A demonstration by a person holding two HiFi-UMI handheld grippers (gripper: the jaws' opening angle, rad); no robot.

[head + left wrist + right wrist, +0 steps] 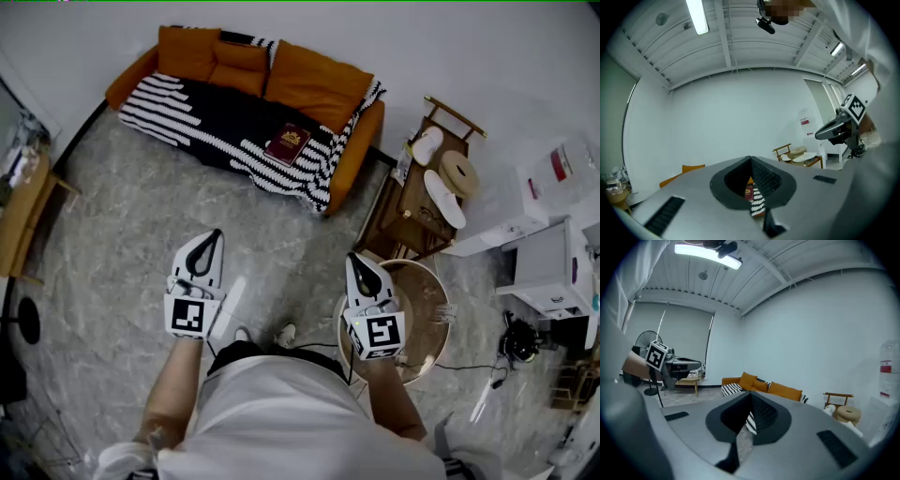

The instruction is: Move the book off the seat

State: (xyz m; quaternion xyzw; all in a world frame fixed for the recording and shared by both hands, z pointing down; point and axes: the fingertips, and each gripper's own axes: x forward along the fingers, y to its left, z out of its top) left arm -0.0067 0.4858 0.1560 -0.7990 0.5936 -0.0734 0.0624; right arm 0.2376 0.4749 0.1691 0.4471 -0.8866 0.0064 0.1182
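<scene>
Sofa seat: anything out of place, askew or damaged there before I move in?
Only the dark red book stands out: it lies flat and slightly skewed on the striped throw, toward the right end of the orange sofa seat. The throw drapes over the front edge; nothing looks spilled or damaged.

Dark red book (288,143) lies flat on the striped seat (202,112).

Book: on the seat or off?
On. The book lies flat, closed, on the striped blanket covering the sofa seat.
</scene>
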